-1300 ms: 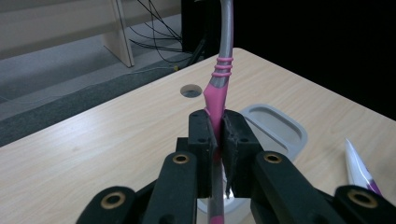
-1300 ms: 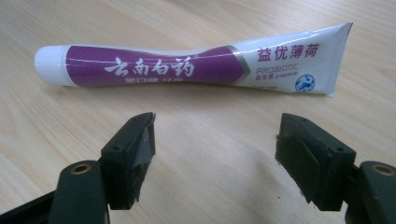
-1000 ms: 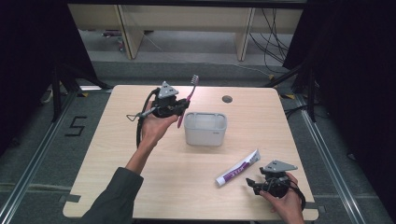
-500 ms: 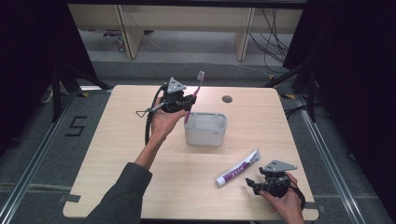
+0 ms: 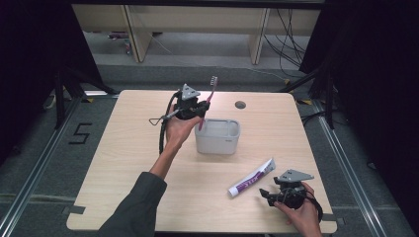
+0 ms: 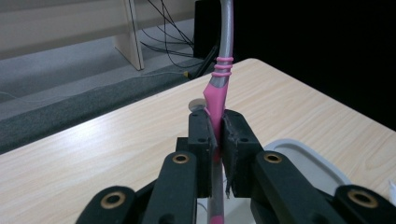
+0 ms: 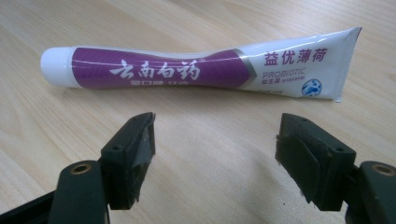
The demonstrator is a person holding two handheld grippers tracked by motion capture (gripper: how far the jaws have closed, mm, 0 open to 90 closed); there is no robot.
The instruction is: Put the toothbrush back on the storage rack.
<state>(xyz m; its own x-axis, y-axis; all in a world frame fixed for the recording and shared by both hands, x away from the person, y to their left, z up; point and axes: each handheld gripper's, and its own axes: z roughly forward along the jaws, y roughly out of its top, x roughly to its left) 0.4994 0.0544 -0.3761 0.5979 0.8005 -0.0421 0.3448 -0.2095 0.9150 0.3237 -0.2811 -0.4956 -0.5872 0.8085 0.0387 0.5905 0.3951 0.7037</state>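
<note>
A pink and grey toothbrush (image 5: 209, 95) stands upright, bristles up, in my left gripper (image 5: 199, 112), which is shut on its handle just above the left rim of a white rectangular container (image 5: 217, 137). In the left gripper view the jaws clamp the pink handle (image 6: 216, 100), with the container's rim (image 6: 299, 156) below at the right. A purple and white toothpaste tube (image 5: 251, 177) lies flat on the table near the front right. My right gripper (image 5: 267, 196) rests open just in front of it; the tube (image 7: 196, 69) lies beyond the spread jaws.
The light wooden table (image 5: 123, 163) has a round cable hole (image 5: 240, 104) near its far edge. Shelving legs and cables stand on the floor behind it. Dark frame posts flank both sides.
My left gripper has carried the toothbrush to the right, from left of the container to over its left rim. The right gripper and the toothpaste have stayed put.
</note>
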